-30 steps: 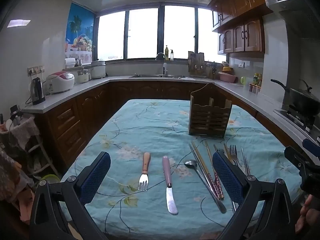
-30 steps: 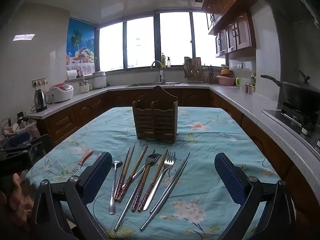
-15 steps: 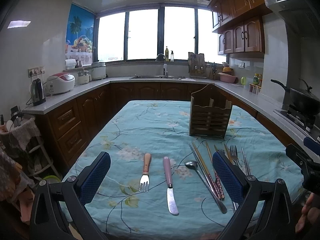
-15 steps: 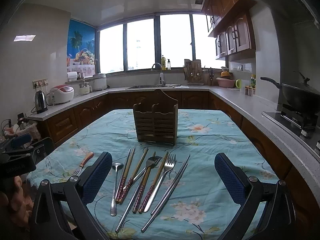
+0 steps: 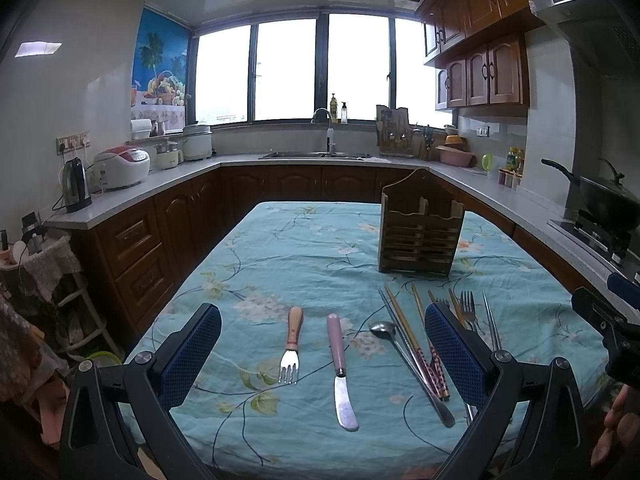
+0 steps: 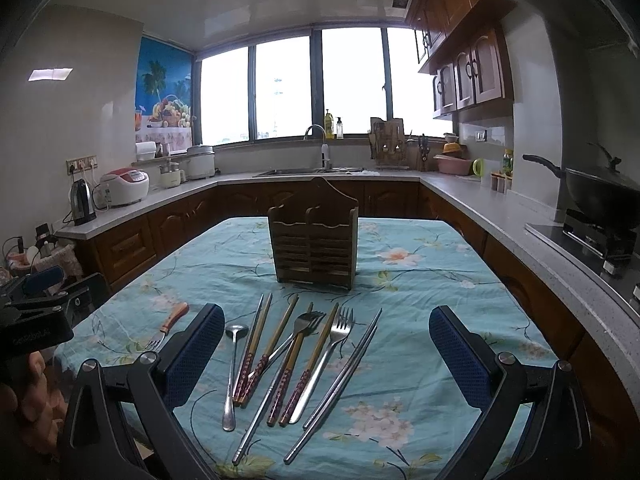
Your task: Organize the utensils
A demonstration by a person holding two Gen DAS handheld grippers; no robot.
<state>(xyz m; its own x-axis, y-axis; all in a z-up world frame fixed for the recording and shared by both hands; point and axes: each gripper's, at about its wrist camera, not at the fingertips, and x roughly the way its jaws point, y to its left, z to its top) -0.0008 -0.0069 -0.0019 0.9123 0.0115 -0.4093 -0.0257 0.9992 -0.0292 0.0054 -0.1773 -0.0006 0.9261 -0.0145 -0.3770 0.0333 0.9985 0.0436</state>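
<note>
A wooden utensil holder stands upright on the floral blue tablecloth. In front of my open left gripper lie a wooden-handled fork and a pink-handled knife, with a spoon and chopsticks to their right. My right gripper is open too, hovering over a row of spoon, patterned chopsticks, two steel forks and metal chopsticks. Neither gripper holds or touches anything.
Kitchen counters wrap around the table, with a kettle and rice cooker at the left, a sink at the back and a wok on the stove at the right. A person's hand holds the left gripper.
Both views have only drifted slightly. Nothing on the table has moved and both grippers stay open.
</note>
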